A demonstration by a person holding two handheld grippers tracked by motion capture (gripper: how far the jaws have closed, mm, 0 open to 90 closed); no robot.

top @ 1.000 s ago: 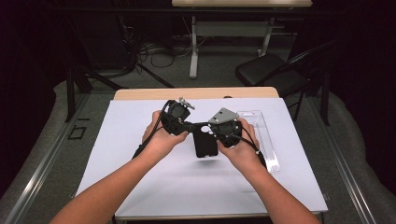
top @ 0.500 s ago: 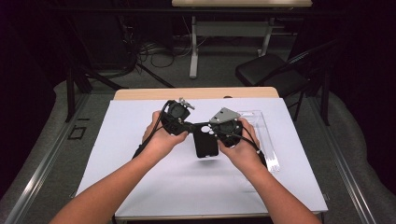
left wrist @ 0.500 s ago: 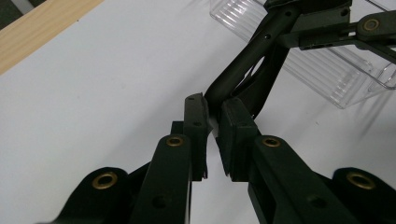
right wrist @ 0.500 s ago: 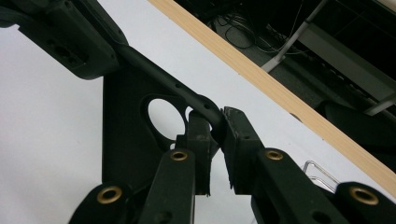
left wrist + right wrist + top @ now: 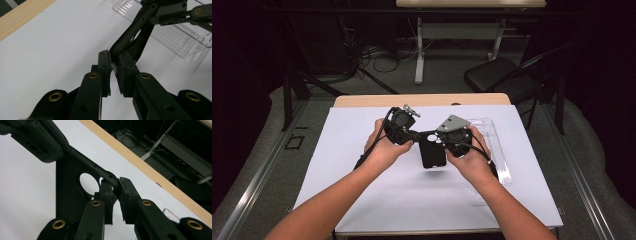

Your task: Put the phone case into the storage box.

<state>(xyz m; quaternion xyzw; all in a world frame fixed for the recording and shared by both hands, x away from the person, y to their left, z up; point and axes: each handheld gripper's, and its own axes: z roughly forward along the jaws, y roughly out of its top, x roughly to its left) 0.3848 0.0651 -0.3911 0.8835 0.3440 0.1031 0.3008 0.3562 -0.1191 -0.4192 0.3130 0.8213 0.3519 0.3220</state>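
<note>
Clearly a light and thin thing, this black phone case (image 5: pixel 432 152), probably soft rubbery plastic that bends and twists easily. Hangs above the white surface (image 5: pixel 357 160), between the two hands, near the middle. Is pinched at its upper rim from both sides: left gripper (image 5: pixel 113 63) with jaws pressed on the rim at one corner, right gripper (image 5: pixel 116 187) with jaws closed on the rim beside the round camera opening. Best to take hold on the rim, as now, not on the flat back, which likely gives way and slips. Not fragile, but may fold or spring out if pulled too hard.

Just beside the right hand, on the surface, lies a clear plastic tray (image 5: pixel 498 150), close enough to be knocked. Farther off, behind the wooden edge (image 5: pixel 422 100), stand a dark chair (image 5: pixel 502 80) and cables, well apart and not in the way.
</note>
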